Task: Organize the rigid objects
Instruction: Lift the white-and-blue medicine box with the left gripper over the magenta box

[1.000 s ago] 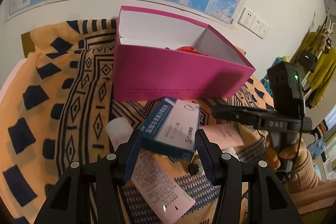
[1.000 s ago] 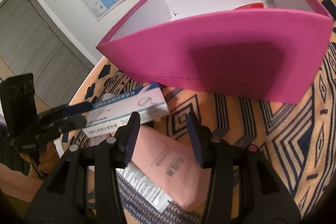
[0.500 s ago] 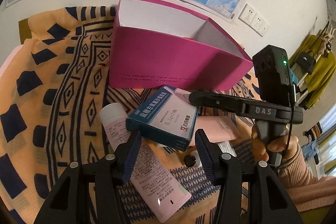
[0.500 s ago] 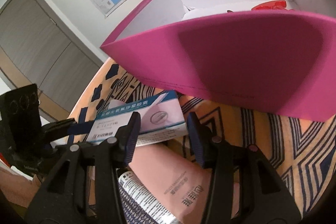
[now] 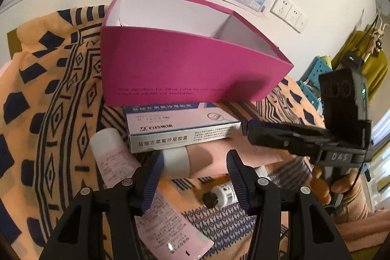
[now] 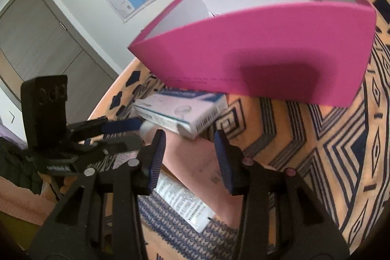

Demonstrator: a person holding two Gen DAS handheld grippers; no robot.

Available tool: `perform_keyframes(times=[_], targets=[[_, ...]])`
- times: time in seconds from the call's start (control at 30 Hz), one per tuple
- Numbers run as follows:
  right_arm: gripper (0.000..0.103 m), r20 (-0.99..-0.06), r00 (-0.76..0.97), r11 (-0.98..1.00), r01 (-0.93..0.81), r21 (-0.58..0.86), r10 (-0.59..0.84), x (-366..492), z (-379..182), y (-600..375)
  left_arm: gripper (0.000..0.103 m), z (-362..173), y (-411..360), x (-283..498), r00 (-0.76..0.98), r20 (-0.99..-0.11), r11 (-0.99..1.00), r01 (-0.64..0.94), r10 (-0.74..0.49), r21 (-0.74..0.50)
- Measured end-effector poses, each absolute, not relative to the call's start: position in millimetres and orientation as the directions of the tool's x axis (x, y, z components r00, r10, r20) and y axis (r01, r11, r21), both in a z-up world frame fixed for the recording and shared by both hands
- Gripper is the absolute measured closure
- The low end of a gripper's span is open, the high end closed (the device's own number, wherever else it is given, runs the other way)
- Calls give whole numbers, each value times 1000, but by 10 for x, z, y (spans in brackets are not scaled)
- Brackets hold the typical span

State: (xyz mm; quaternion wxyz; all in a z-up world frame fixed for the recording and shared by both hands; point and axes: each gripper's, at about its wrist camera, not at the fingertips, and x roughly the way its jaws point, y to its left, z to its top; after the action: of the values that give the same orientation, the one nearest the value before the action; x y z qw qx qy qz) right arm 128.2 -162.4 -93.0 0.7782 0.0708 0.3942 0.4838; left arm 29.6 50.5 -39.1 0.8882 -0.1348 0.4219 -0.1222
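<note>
A blue-and-white cardboard medicine carton point(image 5: 180, 126) lies on the patterned cloth just before the open magenta cardboard box point(image 5: 190, 70). The left gripper point(image 5: 193, 176) hovers empty, jaws apart; the right gripper point(image 6: 190, 152), also empty, is closing. Next, seemingly: grasp the carton, lift it over the wall.

medicine carton point(image 5: 180, 124) before box point(image 5: 185, 70) (touching it)

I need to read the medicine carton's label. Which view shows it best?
The left wrist view: the medicine carton faces the camera, sharp, its top and front print legible. The right wrist view shows it blurred, angled, partly under the pink box.
</note>
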Motion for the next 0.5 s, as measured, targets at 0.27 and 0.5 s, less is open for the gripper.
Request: perform_keyframes(times=[0.27,0.5], targets=[[58,-512,211,510,-655,558,833,1437,-966,-1645,47,-336,804,277,644,-714,942,34,-276,-333],[58,-506,193,503,-626,597,841,1561,-1020,-1515,47,-339,903,464,639,-717,941,31,-278,-338]])
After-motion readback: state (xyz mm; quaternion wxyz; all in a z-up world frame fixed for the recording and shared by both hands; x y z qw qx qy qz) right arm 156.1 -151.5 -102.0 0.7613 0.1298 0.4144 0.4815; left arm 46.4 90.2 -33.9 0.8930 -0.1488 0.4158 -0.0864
